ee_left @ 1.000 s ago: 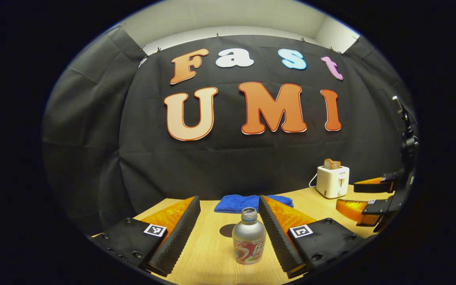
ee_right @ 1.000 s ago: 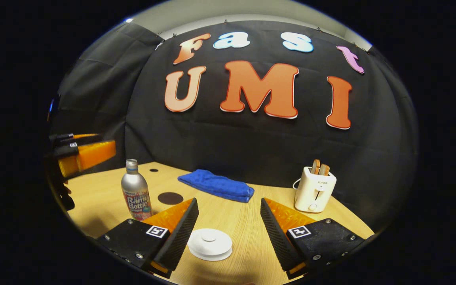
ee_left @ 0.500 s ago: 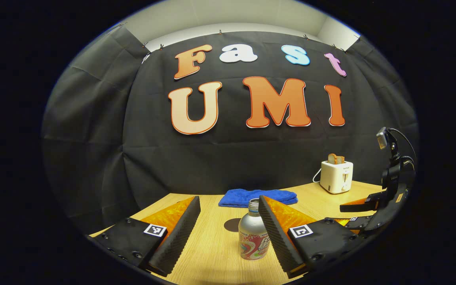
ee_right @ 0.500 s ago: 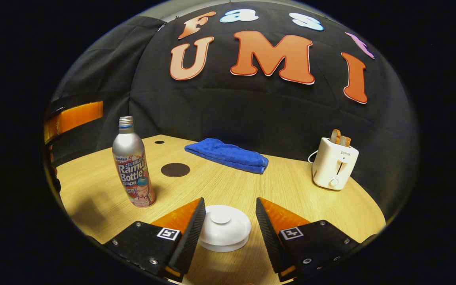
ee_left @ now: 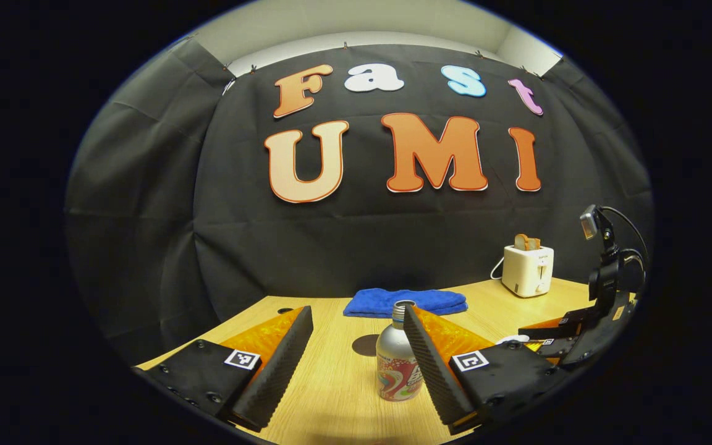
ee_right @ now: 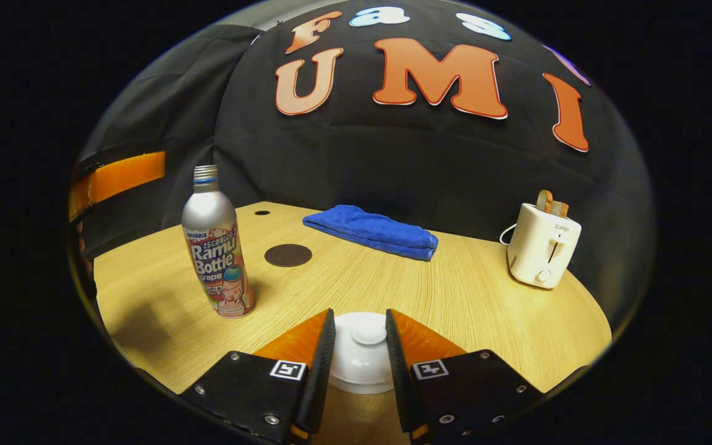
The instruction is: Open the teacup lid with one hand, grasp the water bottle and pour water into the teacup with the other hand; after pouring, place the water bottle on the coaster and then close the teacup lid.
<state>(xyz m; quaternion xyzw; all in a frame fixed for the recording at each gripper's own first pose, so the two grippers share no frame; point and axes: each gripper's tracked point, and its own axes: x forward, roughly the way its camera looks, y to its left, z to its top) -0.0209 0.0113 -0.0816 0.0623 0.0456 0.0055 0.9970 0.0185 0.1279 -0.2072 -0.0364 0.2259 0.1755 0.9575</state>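
- Right gripper [ee_right: 359, 346]: jaws narrowed around the white teacup lid [ee_right: 362, 355] knob; contact cannot be told
- Left gripper [ee_left: 356, 355]: jaws wide open, the upright water bottle [ee_left: 397, 364] between them, close to its right finger
- Dark round coaster [ee_right: 288, 254] lies on the table [ee_right: 486, 309], beyond the bottle

Left gripper [ee_left: 356, 358] gaping wide over the table [ee_left: 331, 395], the water bottle [ee_left: 397, 364] upright just inside its right-hand finger, dark coaster [ee_left: 365, 345] behind it, blue cloth [ee_left: 405, 301] beyond, toaster [ee_left: 528, 269] far right, the other gripper [ee_left: 569, 337] low at the right edge.
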